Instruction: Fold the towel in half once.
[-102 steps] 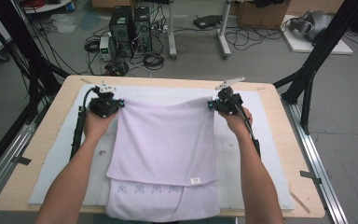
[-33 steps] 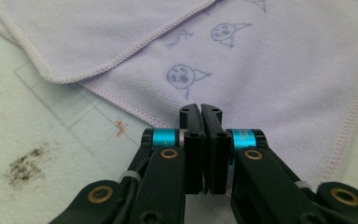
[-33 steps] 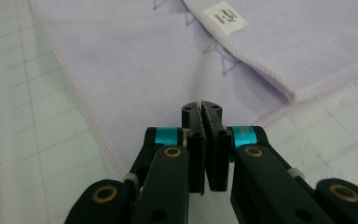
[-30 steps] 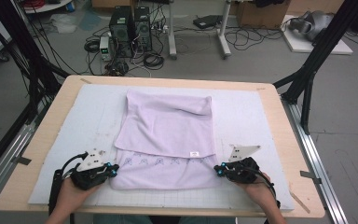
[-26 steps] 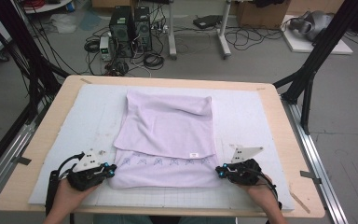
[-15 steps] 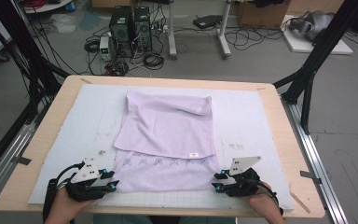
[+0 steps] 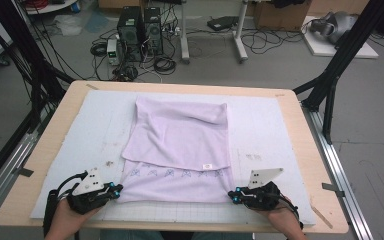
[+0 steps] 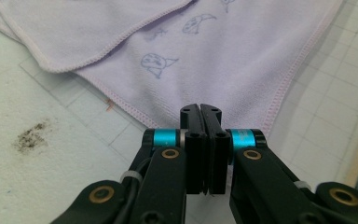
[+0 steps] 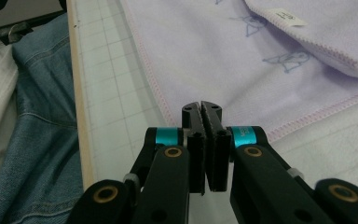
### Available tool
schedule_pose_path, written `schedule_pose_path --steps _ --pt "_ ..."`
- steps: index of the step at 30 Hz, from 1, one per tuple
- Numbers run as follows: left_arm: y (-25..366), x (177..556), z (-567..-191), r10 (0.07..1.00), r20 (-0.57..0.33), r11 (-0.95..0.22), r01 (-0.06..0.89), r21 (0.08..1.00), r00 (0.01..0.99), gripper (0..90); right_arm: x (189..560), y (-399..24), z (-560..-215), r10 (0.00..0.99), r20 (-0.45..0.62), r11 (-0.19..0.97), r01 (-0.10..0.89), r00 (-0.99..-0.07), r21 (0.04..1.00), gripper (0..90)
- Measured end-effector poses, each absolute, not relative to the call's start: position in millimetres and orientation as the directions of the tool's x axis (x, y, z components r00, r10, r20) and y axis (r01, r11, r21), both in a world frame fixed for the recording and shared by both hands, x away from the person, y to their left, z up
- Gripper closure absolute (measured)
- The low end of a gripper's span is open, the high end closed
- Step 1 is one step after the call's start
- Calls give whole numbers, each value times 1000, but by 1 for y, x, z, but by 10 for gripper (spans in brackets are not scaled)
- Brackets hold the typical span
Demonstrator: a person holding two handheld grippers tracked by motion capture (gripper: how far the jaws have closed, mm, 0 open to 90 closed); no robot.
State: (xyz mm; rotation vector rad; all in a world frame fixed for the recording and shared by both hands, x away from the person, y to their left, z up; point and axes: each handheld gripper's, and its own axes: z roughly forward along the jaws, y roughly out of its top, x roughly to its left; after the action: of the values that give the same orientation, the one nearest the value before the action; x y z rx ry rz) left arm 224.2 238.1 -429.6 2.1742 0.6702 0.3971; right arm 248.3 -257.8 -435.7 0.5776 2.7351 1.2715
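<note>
High view, and from where I stand the lilac towel lies in the middle of the frame on the pale gridded mat that covers the wooden table. Its far part is folded toward the person, so a single layer printed with small blue figures shows along the lower edge. A small white label sits on the folded edge, right of centre.

The person's hands come in at the bottom. The left gripper is at the towel's lower left corner and the right gripper is at its lower right corner, each with its tips at the cloth's edge.

In the left gripper view the left gripper has its black jaws pressed flat together; they have just been closing. The towel corner runs down behind the tips. No cloth shows between the pads, and I cannot tell whether the corner is pinched. A dark smudge marks the mat at the left.

It is the same in the right gripper view. The right gripper has also just been closing and is clenched over the towel corner. The label is at the upper right, and blue jeans are at the left beyond the table edge.
</note>
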Motion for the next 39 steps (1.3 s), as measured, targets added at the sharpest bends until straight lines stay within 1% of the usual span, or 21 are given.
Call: schedule_pose_path --steps 3,4,5,6,7,8,10,12,15,16,19,22,25,27,28,29,30,32,34,35,39 --pt "237 224 -431 576 38 -539 344 769 817 877 245 -258 -434 359 92 590 303 -929 749 893" --pt "236 225 -434 569 16 -538 358 763 822 862 244 -259 -434 354 97 594 304 -930 745 893" --pt "236 226 -436 570 13 -544 365 756 821 797 243 -260 -436 360 96 600 310 -928 737 892" --pt "235 226 -437 575 12 -542 370 754 818 699 242 -261 -437 357 104 607 315 -928 730 892" --pt "236 227 -437 580 10 -536 372 758 815 622 242 -262 -438 359 103 612 317 -928 725 891" --pt "237 230 -435 588 7 -521 373 768 808 586 242 -263 -438 358 108 609 320 -928 726 881" --pt "240 236 -431 604 4 -495 371 785 797 576 245 -263 -436 362 121 591 328 -924 737 822" --pt "241 249 -425 621 8 -480 373 794 784 580 250 -262 -430 371 86 585 305 -925 752 742" --pt "241 275 -421 664 5 -443 389 808 748 596 269 -259 -419 418 53 556 302 -907 774 679" --pt "241 284 -420 679 -10 -422 401 813 734 604 276 -257 -417 435 55 545 311 -899 778 656" --pt "238 308 -420 717 -5 -397 413 819 698 605 298 -252 -413 475 23 548 316 -880 774 587" --pt "235 330 -424 727 -18 -401 447 799 686 627 316 -247 -413 487 14 555 322 -874 767 555" --pt "231 344 -436 736 -43 -417 502 758 675 620 332 -243 -418 491 21 547 327 -871 770 547" --pt "231 347 -442 734 -55 -420 516 746 677 645 337 -243 -423 493 33 555 343 -870 758 548" --pt "231 347 -442 736 -49 -423 515 746 676 675 341 -243 -427 497 64 546 369 -866 752 554" --pt "230 347 -442 731 -48 -426 510 747 681 730 343 -243 -430 498 73 550 379 -864 744 574" --pt "229 345 -441 733 -28 -438 503 745 680 795 344 -243 -432 499 83 555 391 -863 734 608" --pt "229 344 -439 733 -27 -437 501 747 679 869 347 -241 -437 486 109 563 406 -867 720 721" --pt "231 342 -437 731 -26 -438 498 749 682 879 348 -240 -440 464 132 576 412 -876 706 870" --pt "232 341 -436 727 -21 -441 491 751 686 881 348 -240 -439 461 136 574 411 -877 708 894" --pt "235 330 -422 726 -15 -418 458 785 688 881 346 -245 -431 474 125 536 398 -872 745 896"
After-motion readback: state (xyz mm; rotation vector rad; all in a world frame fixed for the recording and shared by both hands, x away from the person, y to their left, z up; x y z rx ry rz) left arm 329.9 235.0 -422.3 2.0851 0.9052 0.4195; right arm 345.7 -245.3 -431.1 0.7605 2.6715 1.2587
